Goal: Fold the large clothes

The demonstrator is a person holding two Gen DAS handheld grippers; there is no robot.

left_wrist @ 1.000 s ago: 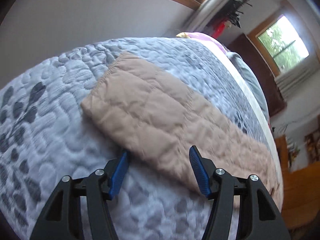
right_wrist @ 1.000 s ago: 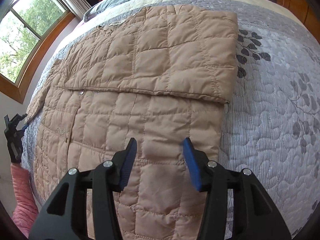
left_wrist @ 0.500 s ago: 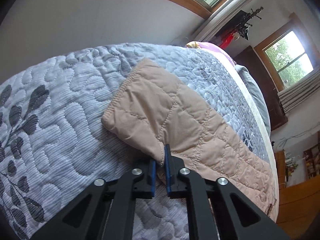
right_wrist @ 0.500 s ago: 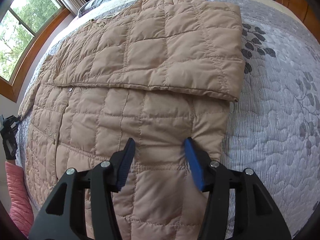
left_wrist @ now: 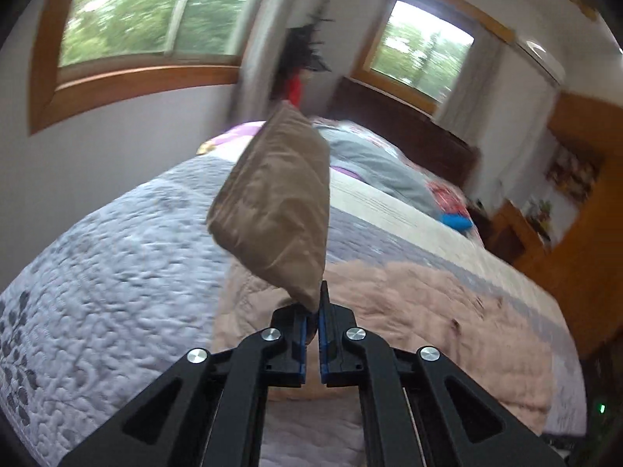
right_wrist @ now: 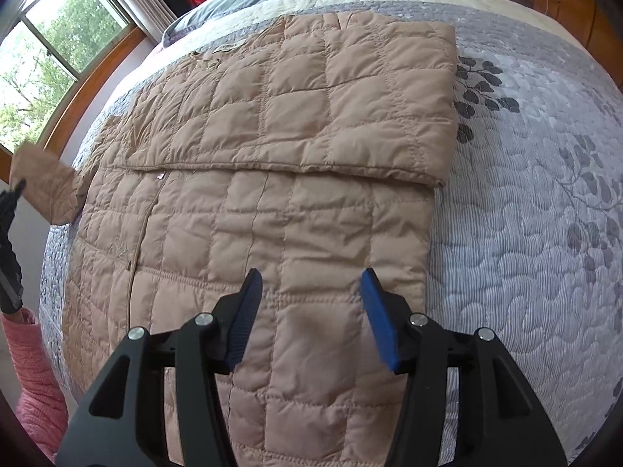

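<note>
A tan quilted jacket [right_wrist: 272, 210] lies spread on the bed, its right sleeve [right_wrist: 331, 97] folded across the chest. My left gripper [left_wrist: 311, 311] is shut on the cuff of the left sleeve [left_wrist: 280, 202], which stands lifted in the air above the quilt; the right wrist view shows that raised sleeve [right_wrist: 43, 179] at the far left with the left gripper [right_wrist: 17, 188] below it. My right gripper [right_wrist: 309, 307] hovers open over the jacket's lower body, nothing between its blue pads.
The grey leaf-patterned quilt [right_wrist: 525, 194] covers the bed. Pillows [left_wrist: 381, 167] lie at the head, windows [left_wrist: 148, 11] and wooden furniture [left_wrist: 576, 233] beyond. A pink sleeve [right_wrist: 31, 381] of the person shows at the lower left.
The left gripper closed on the sleeve cuff, then lifted it off the quilt and swung it toward the jacket body. The right gripper stayed over the jacket's lower part.
</note>
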